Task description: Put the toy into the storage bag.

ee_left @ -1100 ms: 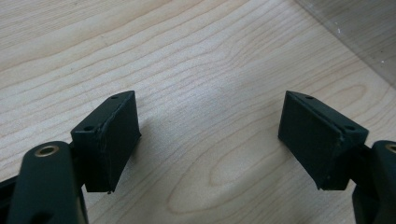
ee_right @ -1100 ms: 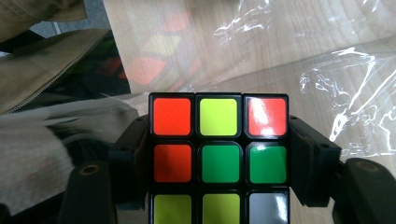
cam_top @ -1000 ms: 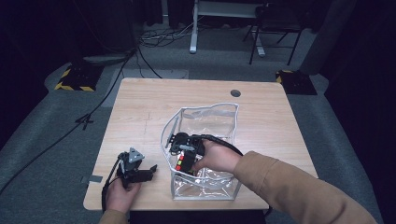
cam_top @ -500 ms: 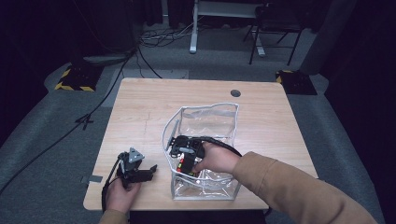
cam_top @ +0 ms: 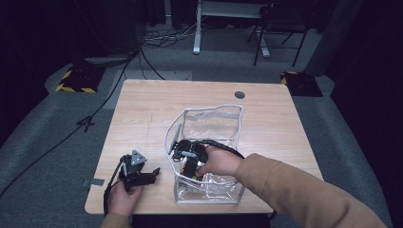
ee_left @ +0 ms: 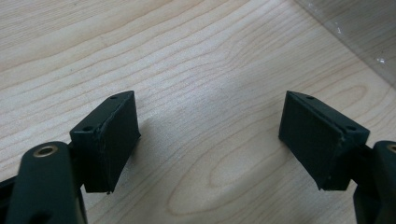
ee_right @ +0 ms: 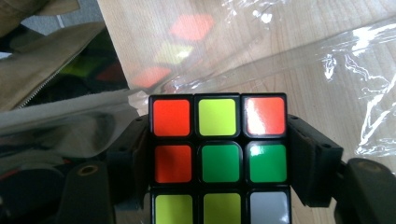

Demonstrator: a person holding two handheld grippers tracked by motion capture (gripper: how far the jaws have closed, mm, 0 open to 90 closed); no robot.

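Right tool (ee_right: 217, 140) low inside the clear bag (cam_top: 213, 121), pinching a puzzle cube (ee_right: 219, 163) by two opposite sides, jaws just eased slightly wider, probably to leave it on the bag's floor. Left tool (ee_left: 209, 135) spread and empty, parked low over the table (ee_left: 187, 42), out of the way. Cube's bottom row cut off; pad contact hard to judge, seemingly touching.

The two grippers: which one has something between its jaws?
The right gripper, down inside the clear bag, has the colourful puzzle cube between its jaws. The left gripper has only bare table between its jaws.
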